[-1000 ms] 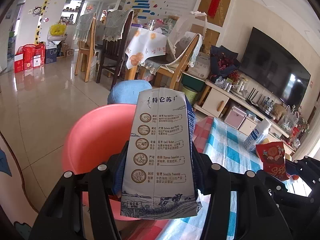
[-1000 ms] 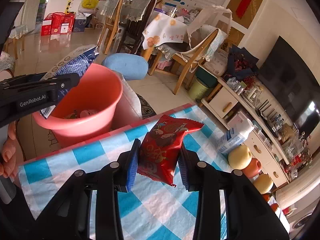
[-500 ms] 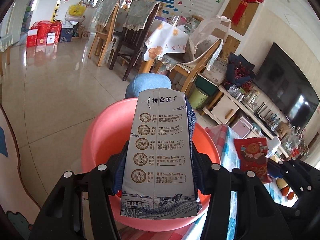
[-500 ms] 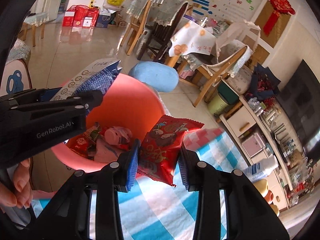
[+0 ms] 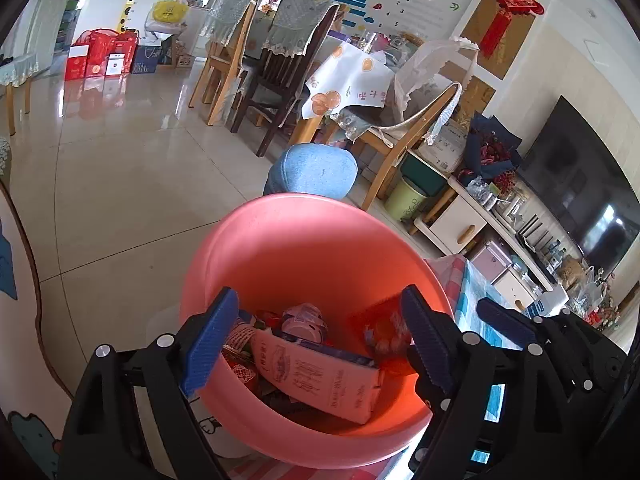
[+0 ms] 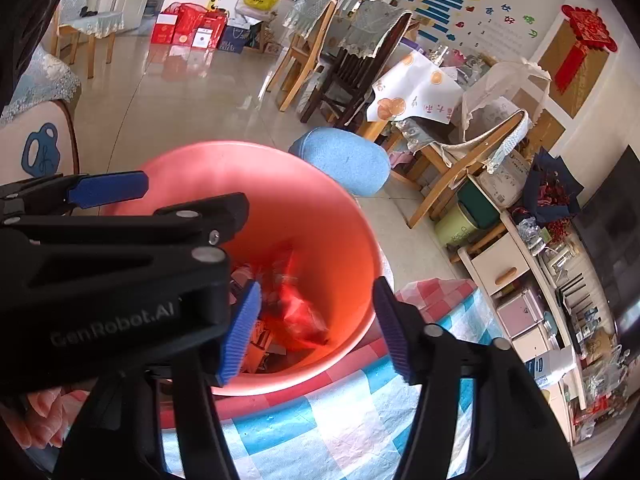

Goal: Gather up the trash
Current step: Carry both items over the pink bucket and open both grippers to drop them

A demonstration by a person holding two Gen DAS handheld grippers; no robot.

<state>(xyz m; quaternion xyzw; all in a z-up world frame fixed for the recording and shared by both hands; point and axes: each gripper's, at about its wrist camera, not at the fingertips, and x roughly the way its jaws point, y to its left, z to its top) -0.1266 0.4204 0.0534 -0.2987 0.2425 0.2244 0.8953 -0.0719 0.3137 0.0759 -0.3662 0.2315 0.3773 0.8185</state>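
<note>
A pink plastic bucket (image 5: 304,248) stands beside the checked table and holds the trash. The milk carton (image 5: 320,376) lies inside it on other wrappers. My left gripper (image 5: 312,336) hangs over the bucket's mouth, its jaws opening with nothing between them. The red snack packet (image 6: 298,314) is blurred inside the bucket (image 6: 320,208), below my right gripper (image 6: 316,320), whose jaws are also opening and hold nothing. The left gripper (image 6: 120,208) shows at the left of the right wrist view, over the bucket's rim.
The blue-and-white checked tablecloth (image 6: 328,420) lies under the right gripper. A blue cushion stool (image 5: 312,172) sits behind the bucket. Wooden chairs (image 5: 280,76), a green bin (image 5: 410,200) and a TV cabinet (image 5: 472,224) stand further back. A hand (image 6: 36,420) grips the left tool.
Both grippers have opened. The milk carton has dropped from the left gripper into the bucket, and the red snack packet has fallen from the right gripper into it.
</note>
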